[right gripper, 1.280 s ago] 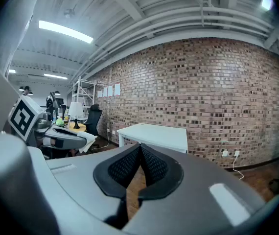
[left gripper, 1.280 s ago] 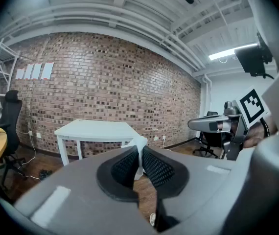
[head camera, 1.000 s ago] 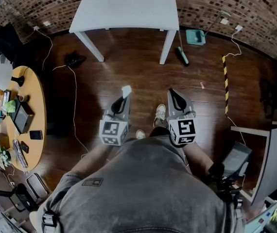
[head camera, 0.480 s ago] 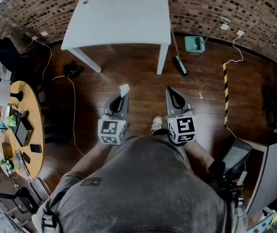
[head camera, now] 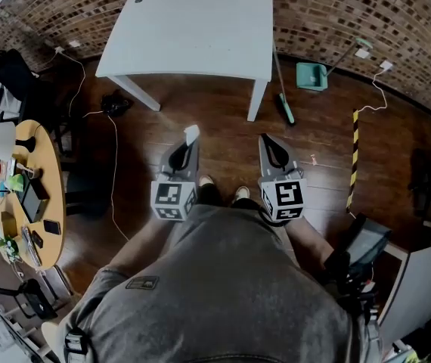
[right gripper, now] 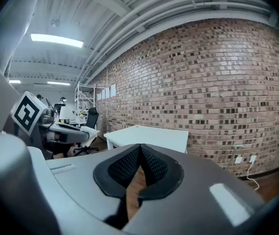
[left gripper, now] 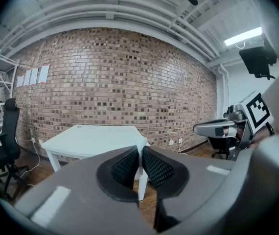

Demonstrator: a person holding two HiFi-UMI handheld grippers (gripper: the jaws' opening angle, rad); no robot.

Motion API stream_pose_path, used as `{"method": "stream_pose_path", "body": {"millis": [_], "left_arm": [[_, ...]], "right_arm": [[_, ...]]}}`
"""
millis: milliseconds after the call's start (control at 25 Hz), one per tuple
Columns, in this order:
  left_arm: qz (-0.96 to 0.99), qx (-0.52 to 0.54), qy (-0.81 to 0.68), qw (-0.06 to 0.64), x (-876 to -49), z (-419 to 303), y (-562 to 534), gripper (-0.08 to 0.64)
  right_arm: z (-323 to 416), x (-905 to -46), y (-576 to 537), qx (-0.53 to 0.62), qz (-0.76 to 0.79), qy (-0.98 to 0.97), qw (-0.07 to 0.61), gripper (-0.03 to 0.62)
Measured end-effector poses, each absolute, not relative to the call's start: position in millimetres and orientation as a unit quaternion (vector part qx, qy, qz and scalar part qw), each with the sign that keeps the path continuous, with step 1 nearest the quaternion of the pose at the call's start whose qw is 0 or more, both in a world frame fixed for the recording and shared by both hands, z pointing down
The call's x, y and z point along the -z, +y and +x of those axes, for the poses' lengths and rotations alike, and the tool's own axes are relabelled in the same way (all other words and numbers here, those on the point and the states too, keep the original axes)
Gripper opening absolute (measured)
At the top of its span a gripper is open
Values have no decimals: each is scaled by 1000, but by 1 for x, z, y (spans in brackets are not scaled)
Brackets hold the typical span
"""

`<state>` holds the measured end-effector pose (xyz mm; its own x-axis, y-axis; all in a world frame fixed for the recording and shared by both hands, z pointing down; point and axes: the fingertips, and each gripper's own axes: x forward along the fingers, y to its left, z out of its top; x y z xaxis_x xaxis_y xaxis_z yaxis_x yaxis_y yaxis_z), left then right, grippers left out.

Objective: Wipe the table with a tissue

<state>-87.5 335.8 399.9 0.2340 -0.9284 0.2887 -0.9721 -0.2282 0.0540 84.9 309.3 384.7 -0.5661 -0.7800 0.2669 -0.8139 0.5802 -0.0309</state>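
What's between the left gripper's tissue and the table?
Bare dark wooden floor, in the head view, between the white tissue and the white rectangular table.

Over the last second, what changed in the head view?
The person stepped toward the white table, which now sits lower and fuller in the head view. Both shoes now show side by side between the grippers. Nothing was taken hold of or let go. Unchanged: the left gripper stays shut on the tissue, and the right gripper stays shut and empty. Both are held out ahead, short of the table.
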Motion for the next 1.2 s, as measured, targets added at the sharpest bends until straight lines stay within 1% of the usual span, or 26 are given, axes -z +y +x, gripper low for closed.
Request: {"method": "stream_pose_path", "body": {"millis": [320,720,840,1000,1200], "left_arm": [[771,-84,-620,118,-405,-120,285,23],[781,-70,-605,134,-410,-178,183,23],[787,-73,-595,144,-412,-191,157,23],[797,-75,-583,141,-416,-208,131,23],[796,-83,-580,153,-422,-223,106,23]], "right_arm": [[58,-392,261,-74,451,-881,124,14],[10,-390,171,-68,477,-864,142,14],[-4,-389,147,-68,487,-859,145,14],[-19,-390,123,-69,503,-849,146,14],[-25,-390,101,-71,511,-843,152,14]]}}
